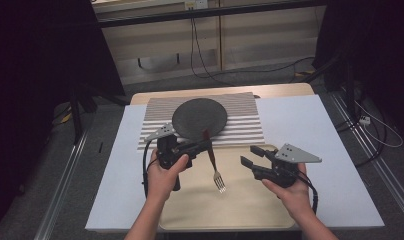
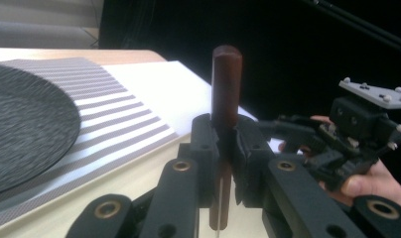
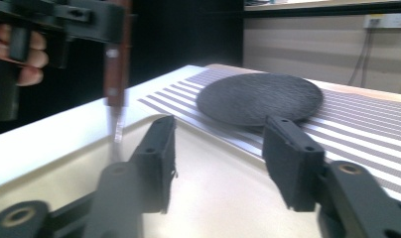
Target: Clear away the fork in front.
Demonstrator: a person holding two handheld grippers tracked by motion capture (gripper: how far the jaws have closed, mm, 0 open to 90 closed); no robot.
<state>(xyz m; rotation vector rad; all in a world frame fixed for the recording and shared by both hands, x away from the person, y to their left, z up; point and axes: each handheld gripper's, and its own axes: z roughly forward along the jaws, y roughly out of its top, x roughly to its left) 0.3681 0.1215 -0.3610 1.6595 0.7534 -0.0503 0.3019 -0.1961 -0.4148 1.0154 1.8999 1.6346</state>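
My right gripper (image 3: 218, 158) stands with its jaws apart and nothing between them over the beige tray (image 3: 213, 198), the dark round plate (image 3: 260, 97) on the striped mat (image 3: 357, 124) at upper right, and at upper left my left gripper (image 3: 97, 22) grips the fork (image 3: 116, 79) by its brown handle.

Lab, black curtains (image 1: 35, 60), trailing cables (image 1: 200, 55)

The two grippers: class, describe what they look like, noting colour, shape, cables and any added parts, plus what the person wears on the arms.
Both the left gripper and the right gripper are black, with two flat block-like jaws on linked bars with brass-coloured pivots. Each carries a grey three-cornered plate with small studs on top and trails a black cable. The forearms are bare, with no sleeves in view.
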